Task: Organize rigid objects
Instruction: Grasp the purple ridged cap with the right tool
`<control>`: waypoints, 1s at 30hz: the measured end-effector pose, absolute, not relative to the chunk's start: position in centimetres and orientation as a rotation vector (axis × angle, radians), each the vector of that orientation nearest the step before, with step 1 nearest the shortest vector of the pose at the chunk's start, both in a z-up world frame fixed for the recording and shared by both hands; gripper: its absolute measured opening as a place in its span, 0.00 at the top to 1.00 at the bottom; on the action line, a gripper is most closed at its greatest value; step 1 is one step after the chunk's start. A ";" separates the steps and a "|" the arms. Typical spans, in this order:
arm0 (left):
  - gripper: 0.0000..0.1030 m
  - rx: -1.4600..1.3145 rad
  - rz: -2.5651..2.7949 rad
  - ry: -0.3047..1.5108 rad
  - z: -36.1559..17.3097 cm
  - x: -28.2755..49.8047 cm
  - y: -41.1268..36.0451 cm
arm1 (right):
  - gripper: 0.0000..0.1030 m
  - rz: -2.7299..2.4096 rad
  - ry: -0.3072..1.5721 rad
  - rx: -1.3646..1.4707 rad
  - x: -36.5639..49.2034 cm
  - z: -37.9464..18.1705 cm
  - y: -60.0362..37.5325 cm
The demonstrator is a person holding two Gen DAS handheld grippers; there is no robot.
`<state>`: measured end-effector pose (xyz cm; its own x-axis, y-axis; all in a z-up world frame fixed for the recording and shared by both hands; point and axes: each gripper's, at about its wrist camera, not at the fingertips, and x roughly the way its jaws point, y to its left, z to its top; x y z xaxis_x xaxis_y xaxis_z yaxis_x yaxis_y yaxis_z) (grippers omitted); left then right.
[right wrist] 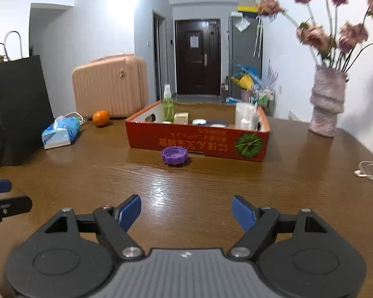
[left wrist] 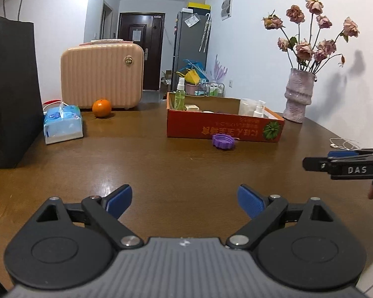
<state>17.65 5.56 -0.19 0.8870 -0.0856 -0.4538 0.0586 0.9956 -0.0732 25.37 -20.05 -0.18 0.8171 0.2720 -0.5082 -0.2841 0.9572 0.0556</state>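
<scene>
A purple ridged lid (left wrist: 223,141) lies on the brown table just in front of a red cardboard box (left wrist: 223,129); it also shows in the right wrist view (right wrist: 174,155) before the box (right wrist: 199,144). The box holds a green spray bottle (right wrist: 168,106), white bottles (right wrist: 247,118) and small jars. My left gripper (left wrist: 185,198) is open and empty, low over the table, well short of the lid. My right gripper (right wrist: 186,211) is open and empty, also short of the lid. The right gripper shows side-on in the left wrist view (left wrist: 345,165).
An orange (left wrist: 101,108), a blue tissue pack (left wrist: 62,124), a pink case (left wrist: 102,73) and a black paper bag (left wrist: 10,92) stand at the left. A vase of dried roses (left wrist: 299,94) and white earphones (left wrist: 343,142) are at the right.
</scene>
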 end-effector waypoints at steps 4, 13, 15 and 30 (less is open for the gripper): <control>0.09 -0.059 -0.078 0.473 0.0 22.3 6.2 | 0.23 0.338 0.561 -0.039 30.3 -1.1 -17.3; 0.10 -0.035 -0.127 0.535 -1.4 35.7 5.9 | 0.23 0.331 0.617 -0.058 43.1 -3.8 -12.3; 0.12 -0.028 -0.140 0.546 -2.0 38.1 5.8 | 0.24 0.325 0.626 -0.061 44.9 -4.4 -11.8; 0.96 -0.146 -0.159 0.634 -2.9 40.1 4.8 | 0.49 0.296 0.588 -0.021 40.7 -2.3 -17.1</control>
<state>40.10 4.76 -2.91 0.7944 -0.1918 -0.5763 0.1025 0.9775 -0.1842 40.71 -17.06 -2.33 0.7909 0.2688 -0.5497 -0.2807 0.9576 0.0645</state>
